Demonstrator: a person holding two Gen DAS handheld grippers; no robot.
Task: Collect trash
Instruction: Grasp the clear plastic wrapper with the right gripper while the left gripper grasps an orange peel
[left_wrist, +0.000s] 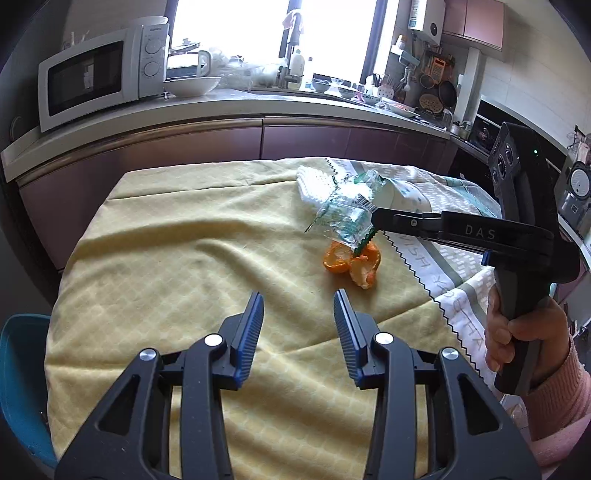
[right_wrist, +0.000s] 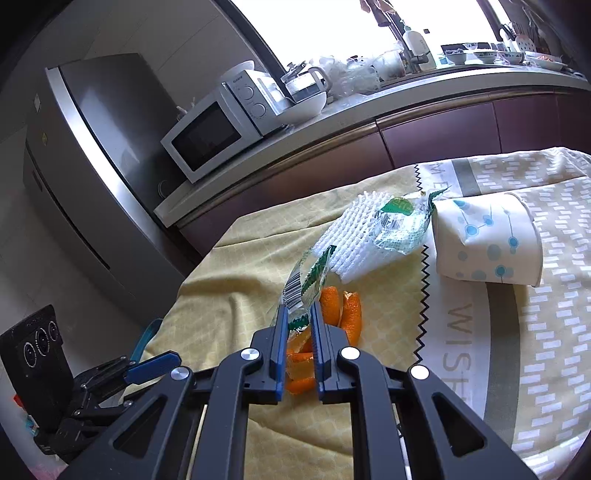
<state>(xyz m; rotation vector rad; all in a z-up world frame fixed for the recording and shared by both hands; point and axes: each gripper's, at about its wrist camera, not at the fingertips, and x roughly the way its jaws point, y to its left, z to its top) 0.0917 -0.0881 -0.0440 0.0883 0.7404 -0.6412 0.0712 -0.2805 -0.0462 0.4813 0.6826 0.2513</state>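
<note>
My right gripper (right_wrist: 299, 314) is shut on a clear plastic wrapper with green print (right_wrist: 301, 291); the wrapper (left_wrist: 343, 218) hangs from its tip (left_wrist: 376, 218) just above orange peel (left_wrist: 351, 264). The peel (right_wrist: 341, 310) lies on the yellow tablecloth (left_wrist: 184, 258). Behind it sit a white foam fruit net (right_wrist: 354, 236), a second green-printed wrapper (right_wrist: 402, 229) and a paper cup (right_wrist: 487, 240) lying on its side. My left gripper (left_wrist: 298, 299) is open, holds nothing, and hovers over the cloth short of the peel.
A grey and white patterned cloth (right_wrist: 517, 332) covers the table's right part. Behind the table runs a kitchen counter (left_wrist: 258, 99) with a microwave (left_wrist: 96, 81) and dishes. A fridge (right_wrist: 92, 147) stands at the left. A blue chair (left_wrist: 22, 369) is by the table's left edge.
</note>
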